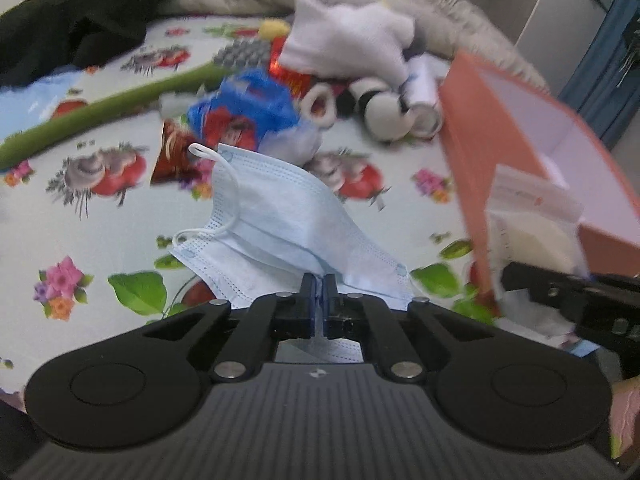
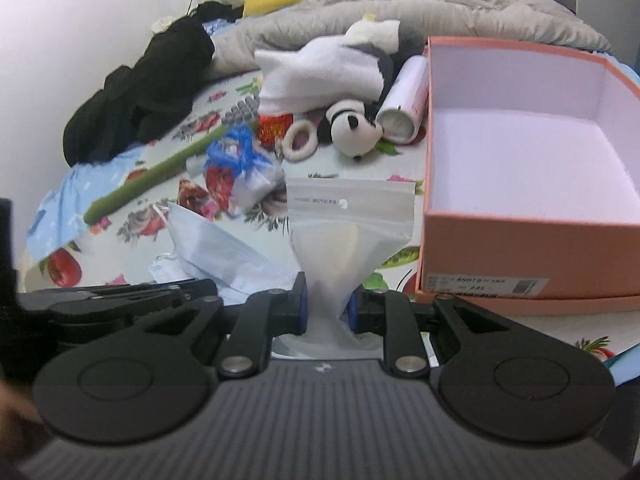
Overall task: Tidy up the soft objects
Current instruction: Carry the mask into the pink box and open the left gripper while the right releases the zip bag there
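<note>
My left gripper [image 1: 319,280] is shut on the lower edge of a light blue face mask [image 1: 280,216], which hangs lifted above the flowered bedsheet [image 1: 100,240]. The mask [image 2: 224,248] also shows in the right wrist view, low at the left. My right gripper [image 2: 326,292] is shut on the pinched bottom of a white zip bag [image 2: 348,232] that stands upright between the pads. That bag [image 1: 532,220] appears in the left wrist view beside the open orange shoebox [image 1: 472,120]. The box [image 2: 520,248] has a bare white inside and sits just right of the bag.
Behind lie a black-and-white plush toy [image 2: 352,128], a white cloth [image 2: 316,76], a white tube [image 2: 404,104], a fuzzy ring [image 2: 300,140], a blue plastic bag [image 2: 240,164] and a long green plush [image 2: 160,172]. A black garment [image 2: 148,92] and grey quilt [image 2: 400,4] fill the back.
</note>
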A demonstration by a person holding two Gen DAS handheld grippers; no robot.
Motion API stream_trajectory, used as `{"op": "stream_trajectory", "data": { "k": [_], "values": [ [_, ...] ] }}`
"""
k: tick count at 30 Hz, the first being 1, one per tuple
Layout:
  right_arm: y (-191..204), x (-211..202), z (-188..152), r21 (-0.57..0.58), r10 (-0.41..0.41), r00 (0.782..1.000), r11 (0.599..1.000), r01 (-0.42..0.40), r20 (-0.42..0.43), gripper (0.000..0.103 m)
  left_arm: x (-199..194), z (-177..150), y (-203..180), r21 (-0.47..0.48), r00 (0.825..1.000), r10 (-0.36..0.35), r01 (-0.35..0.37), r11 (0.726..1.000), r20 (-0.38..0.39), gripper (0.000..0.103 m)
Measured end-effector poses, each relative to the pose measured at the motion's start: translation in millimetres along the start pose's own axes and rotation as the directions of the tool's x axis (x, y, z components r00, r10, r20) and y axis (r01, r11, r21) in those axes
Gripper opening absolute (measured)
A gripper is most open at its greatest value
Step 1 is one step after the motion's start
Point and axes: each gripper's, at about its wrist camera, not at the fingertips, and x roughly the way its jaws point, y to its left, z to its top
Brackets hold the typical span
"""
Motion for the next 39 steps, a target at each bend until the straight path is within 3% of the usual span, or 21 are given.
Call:
{"op": "stream_trajectory", "data": {
  "k": [15,24,31,39],
  "values": [
    [-17,-60,28,0.002,0.006,0.996,1.0,-0.006,0.091,0.022,-90,38,-41,0.009,0.99,-0.079,0.078,0.997,0.114,0.004],
    [-46,-101,29,0.061,-0.053,0.989,0.997,0.045,0.138,0.022,-118,46,-89,0.042,0.969,-0.214,0.21,0.977,0.127,0.004],
    [-74,-126,22,0.116,-0.125,0.981,0.987,0.109,0.15,0.022,-112,50,-130,0.11,0.957,-0.276,0.266,0.958,0.092,0.004],
    [-112,-118,31,0.178,-0.172,0.977,0.973,0.149,0.126,0.022,-74,74,-166,0.132,0.955,-0.296,0.291,0.948,0.022,0.004]
  ]
}}
